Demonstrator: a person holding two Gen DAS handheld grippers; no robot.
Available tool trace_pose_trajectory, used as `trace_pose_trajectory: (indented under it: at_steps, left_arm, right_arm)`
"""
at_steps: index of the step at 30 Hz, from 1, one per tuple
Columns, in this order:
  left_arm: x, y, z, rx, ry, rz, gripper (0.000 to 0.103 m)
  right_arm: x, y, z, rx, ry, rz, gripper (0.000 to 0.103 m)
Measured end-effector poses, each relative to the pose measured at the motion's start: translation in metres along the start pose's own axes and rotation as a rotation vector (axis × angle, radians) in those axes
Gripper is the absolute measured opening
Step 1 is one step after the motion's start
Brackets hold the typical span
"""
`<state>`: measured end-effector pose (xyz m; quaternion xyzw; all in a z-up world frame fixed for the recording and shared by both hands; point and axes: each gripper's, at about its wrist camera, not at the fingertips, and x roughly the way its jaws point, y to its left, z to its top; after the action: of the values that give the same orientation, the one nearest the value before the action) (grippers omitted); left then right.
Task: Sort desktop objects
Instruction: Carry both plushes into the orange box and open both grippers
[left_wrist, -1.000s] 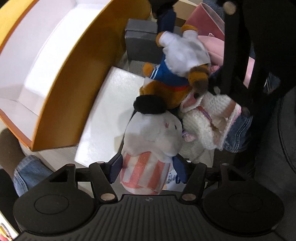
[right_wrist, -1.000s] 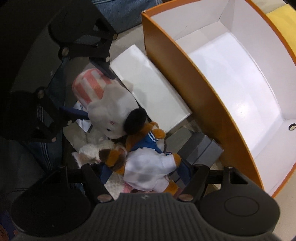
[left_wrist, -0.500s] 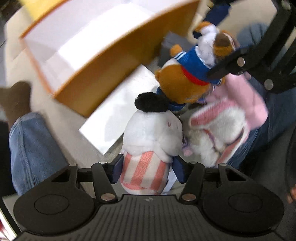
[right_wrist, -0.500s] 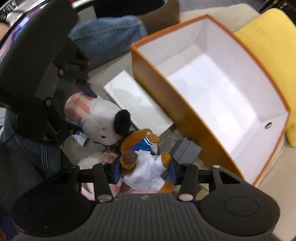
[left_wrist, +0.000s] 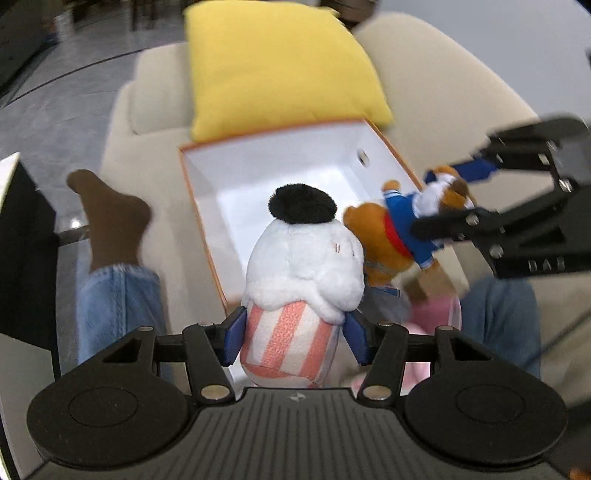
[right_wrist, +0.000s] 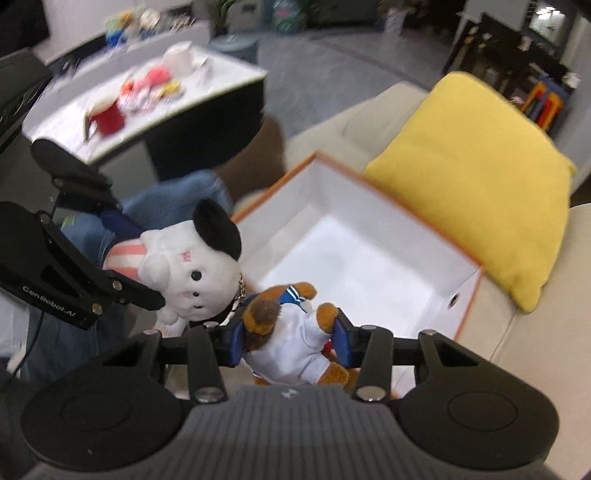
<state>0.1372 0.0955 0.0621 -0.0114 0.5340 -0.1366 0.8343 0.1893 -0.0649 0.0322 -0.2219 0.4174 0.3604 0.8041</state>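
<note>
Left tongs (left_wrist: 293, 338) clamped on striped plush (left_wrist: 303, 280), right tongs (right_wrist: 290, 341) closing on bear (right_wrist: 286, 334), both raised above empty orange box (right_wrist: 467, 295) on sofa (right_wrist: 517, 354), ready for dropping in

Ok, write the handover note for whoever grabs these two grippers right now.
Left gripper: shut on the white plush by its pink-striped end.
Right gripper: jaws closing, pads pressing on the brown sailor plush.
Both toys hang in the air by the near end of the orange box, which stands open and empty on the cream sofa beside the yellow cushion.
Done: both toys picked up.
Left: likely drop both into the box, then fetch the pink-and-white plush below.
</note>
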Motion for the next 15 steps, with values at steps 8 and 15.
trace_pose_trajectory:
  at_steps: [8, 15]
  left_arm:
    - [0.075, 0.027, 0.057, -0.199, 0.004, 0.036, 0.065]
    - [0.139, 0.042, 0.081, -0.332, 0.011, 0.084, 0.065]
  right_arm:
    - [0.061, -0.052, 0.038, 0.11, -0.05, -0.107, 0.048]
    - [0.15, -0.096, 0.043, 0.242, -0.071, -0.138, 0.048]
